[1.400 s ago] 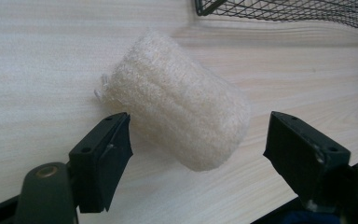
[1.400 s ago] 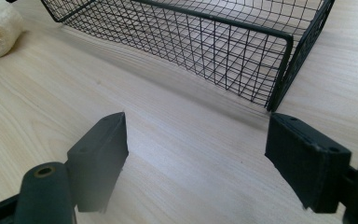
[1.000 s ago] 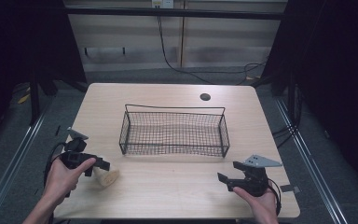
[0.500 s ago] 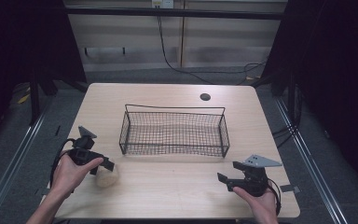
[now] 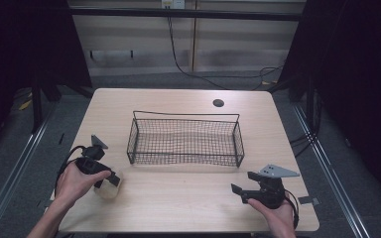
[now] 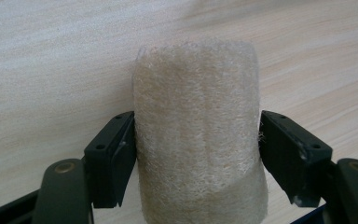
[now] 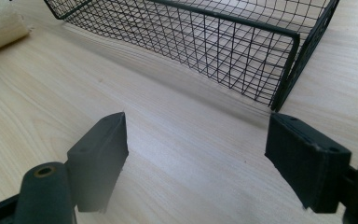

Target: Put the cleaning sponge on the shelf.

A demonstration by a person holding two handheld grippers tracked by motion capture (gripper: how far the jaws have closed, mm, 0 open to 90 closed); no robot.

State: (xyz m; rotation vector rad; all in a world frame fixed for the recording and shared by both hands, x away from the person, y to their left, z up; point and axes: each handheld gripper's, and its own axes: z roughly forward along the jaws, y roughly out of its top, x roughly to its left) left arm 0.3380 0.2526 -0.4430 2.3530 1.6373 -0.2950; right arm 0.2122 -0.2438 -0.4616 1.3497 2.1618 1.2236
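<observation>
High view, left to right: left gripper [image 5: 106, 179] sits at the table's [image 5: 178, 198] front-left corner, over the loofah roll [image 5: 110, 186], a pale fibrous cylinder lying on the wood, well apart from the wire basket [image 5: 185, 140]. In the left gripper view the loofah roll [image 6: 198, 135] sits between the jaws, both pads touching or nearly touching its sides around mid-length; looks like a grip forming, can't tell whether it's squeezed yet. Judgement: light, dry, springy, coarse surface so no slip risk; it will compress under force, so clamp across the diameter near the middle, moderate pressure, not at an end where it could pivot. Left hand [image 5: 77, 181] wraps the gripper body from behind, wrist angled so the jaws point down and right at the table. Basket is centre, empty, long side facing the person. Right gripper [image 5: 239, 192] rests low near the front-right edge, jaws spread wide with nothing between them, pointing left toward the basket's near corner [image 7: 284, 70]; right hand [image 5: 273, 208] is idle behind it.
</observation>
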